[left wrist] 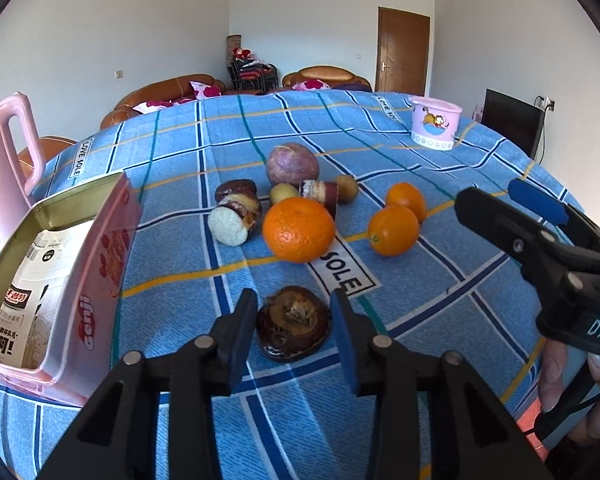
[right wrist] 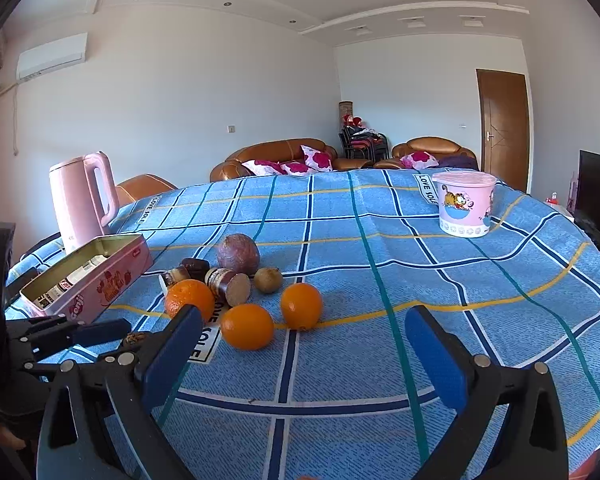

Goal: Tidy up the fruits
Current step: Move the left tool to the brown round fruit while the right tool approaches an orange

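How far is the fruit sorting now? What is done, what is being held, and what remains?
Done: nothing visibly; the pink tin holds only a packet, no fruit. In hand: the left claw is closed on the dark brown fruit; the right claw is open and empty. Left: three oranges, the purple fruit and the small pieces lie on the cloth.

landmark: big orange (left wrist: 299, 229) on table (left wrist: 440, 380) | left: tin (left wrist: 80, 280), kettle (left wrist: 4, 160) behind it | right: two small oranges (left wrist: 393, 230) | behind: date pieces (left wrist: 236, 212), round fruit (left wrist: 293, 164) | far right behind: tub (left wrist: 436, 122) | before: wrinkled fruit (left wrist: 293, 322)
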